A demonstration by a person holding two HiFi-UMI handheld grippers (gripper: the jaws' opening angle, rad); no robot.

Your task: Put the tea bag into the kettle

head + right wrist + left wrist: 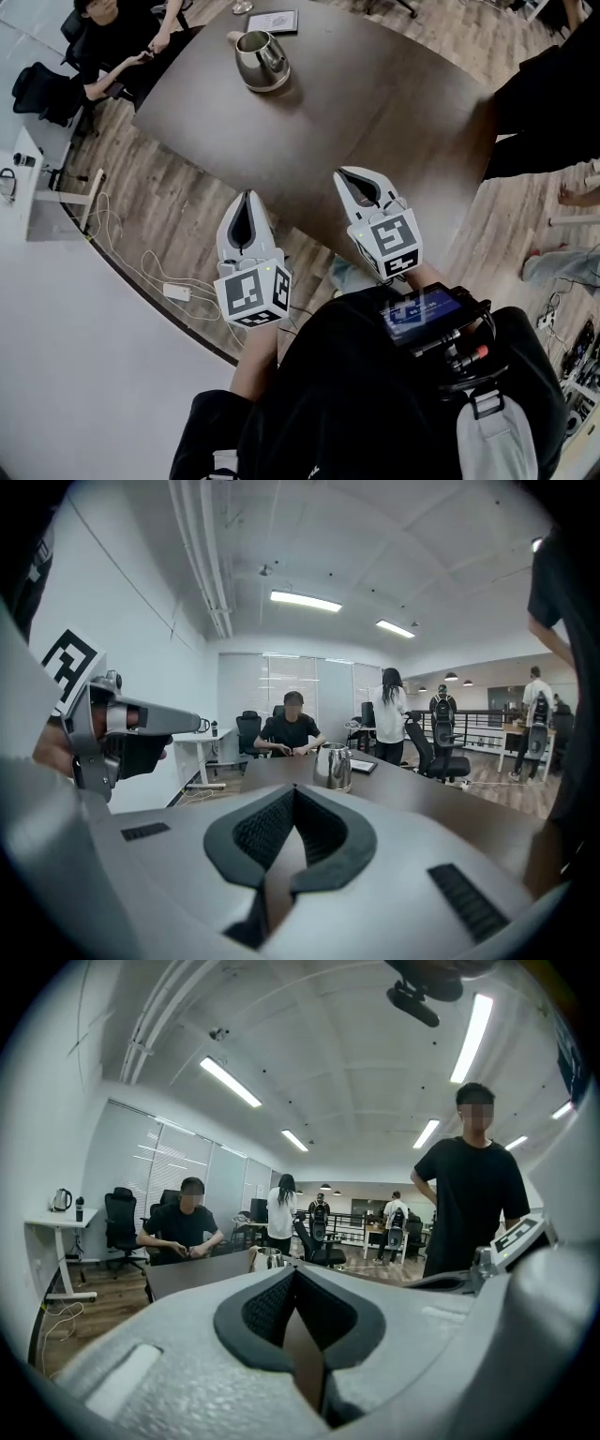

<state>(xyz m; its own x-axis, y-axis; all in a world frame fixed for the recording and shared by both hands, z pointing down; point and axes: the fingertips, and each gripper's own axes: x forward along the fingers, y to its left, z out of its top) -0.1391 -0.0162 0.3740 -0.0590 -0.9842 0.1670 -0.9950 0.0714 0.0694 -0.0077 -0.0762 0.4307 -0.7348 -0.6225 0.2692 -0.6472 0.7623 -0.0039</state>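
Two tools point across the dark table (394,103) — the left hand-held gripper (247,197) and the right hand-held gripper (349,178), each with its jaws pressed together on nothing. The steel kettle (261,60) stands upright well ahead near the far edge, almost straight beyond the left one and leftward of the right; neither looks clearly nearer. No tea bag shows in any view, so finding it likely comes first. Around the table lies wood floor (141,187), with a seated person (112,47) at the far corner — an open office.

Left gripper (247,199) and right gripper (353,176), side by side, jaws together.
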